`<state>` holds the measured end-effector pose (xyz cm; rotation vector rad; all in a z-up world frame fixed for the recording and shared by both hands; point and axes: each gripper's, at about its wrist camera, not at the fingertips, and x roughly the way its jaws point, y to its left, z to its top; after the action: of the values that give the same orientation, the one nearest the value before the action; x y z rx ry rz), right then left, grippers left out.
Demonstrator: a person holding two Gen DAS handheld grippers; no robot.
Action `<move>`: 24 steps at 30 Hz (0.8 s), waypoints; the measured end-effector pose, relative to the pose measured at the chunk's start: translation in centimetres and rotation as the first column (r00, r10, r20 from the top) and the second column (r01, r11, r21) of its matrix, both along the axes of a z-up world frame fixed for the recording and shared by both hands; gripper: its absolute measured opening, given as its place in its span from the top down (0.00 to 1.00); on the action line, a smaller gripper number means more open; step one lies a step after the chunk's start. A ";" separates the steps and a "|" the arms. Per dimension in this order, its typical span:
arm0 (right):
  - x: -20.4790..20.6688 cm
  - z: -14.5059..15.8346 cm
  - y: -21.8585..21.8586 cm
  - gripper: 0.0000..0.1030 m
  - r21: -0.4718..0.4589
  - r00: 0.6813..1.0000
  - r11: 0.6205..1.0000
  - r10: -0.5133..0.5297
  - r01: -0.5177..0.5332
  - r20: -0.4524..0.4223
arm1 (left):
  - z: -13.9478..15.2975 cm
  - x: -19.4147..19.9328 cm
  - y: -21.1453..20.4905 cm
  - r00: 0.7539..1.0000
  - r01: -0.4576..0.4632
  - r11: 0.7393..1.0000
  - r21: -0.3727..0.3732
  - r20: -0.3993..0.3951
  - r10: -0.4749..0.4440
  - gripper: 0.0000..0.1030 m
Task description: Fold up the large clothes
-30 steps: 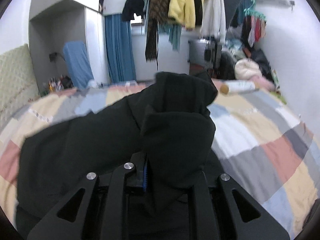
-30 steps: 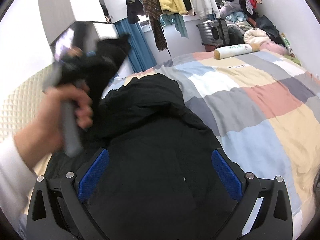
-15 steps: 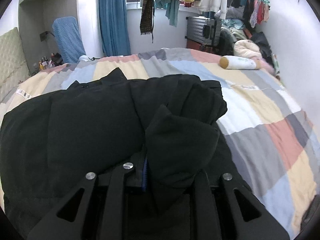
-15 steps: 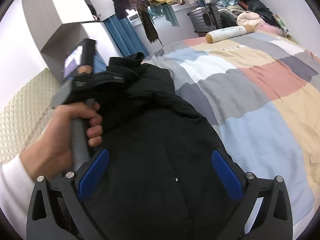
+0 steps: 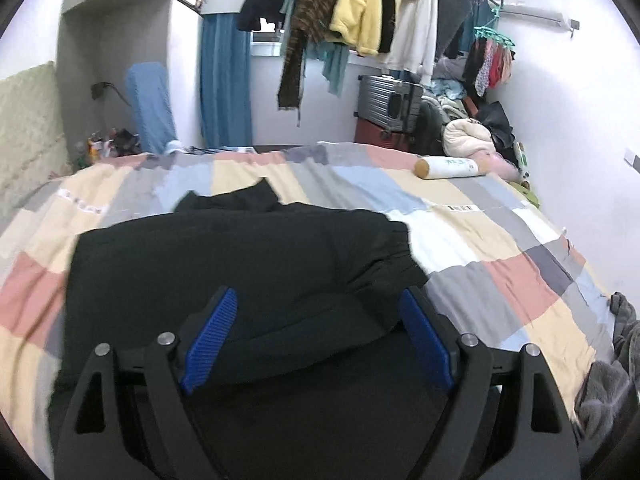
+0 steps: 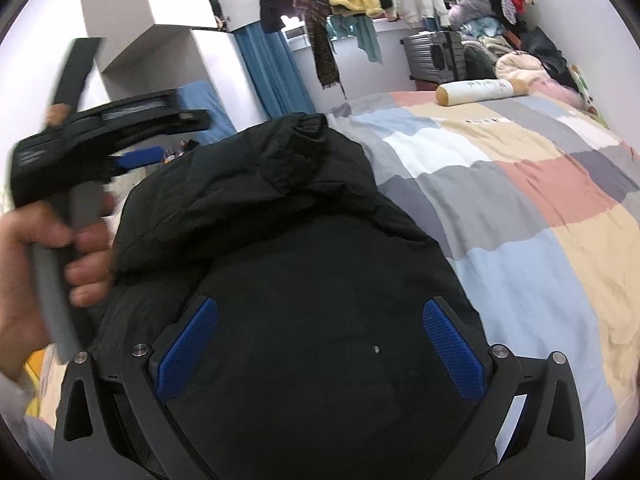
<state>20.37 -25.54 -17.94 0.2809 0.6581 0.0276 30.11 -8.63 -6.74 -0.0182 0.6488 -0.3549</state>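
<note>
The black jacket (image 5: 248, 264) lies folded on the bed (image 5: 500, 240). The left hand-held gripper (image 5: 318, 344) has just been opening and stands wide, gripping nothing. The right hand-held gripper (image 6: 320, 344) is wide too, empty.

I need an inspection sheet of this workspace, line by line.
Surface: bed with patchwork cover.
Job's things: black jacket lies on the bed, a sleeve folded across it.
Clutter: roll pillow, grey fabric at bed edge.
Grippers: left gripper just opened, nothing pinched; right gripper open above the jacket.
Cables: one at wall socket.
Surroundings: hanging clothes, suitcase, blue curtain.
</note>
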 end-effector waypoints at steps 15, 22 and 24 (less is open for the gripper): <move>1.4 2.1 5.2 0.00 -0.030 0.992 0.991 0.127 -0.127 -0.001 | -5.3 -1.8 17.6 0.972 -0.234 0.972 -0.001 -0.016 0.234 0.19; 8.8 2.5 5.8 0.00 -0.003 0.988 0.989 0.146 -0.146 -0.041 | -8.8 0.8 21.4 0.955 -0.295 0.954 -0.059 -0.060 0.291 0.18; 11.2 2.6 5.5 0.00 -0.019 0.991 0.991 0.129 -0.129 -0.030 | -9.8 1.7 22.0 0.945 -0.322 0.944 -0.079 -0.093 0.314 0.16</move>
<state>31.58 -20.07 -15.35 0.2189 0.7043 0.1407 31.83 13.34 -16.56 -0.2259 0.6949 -0.0714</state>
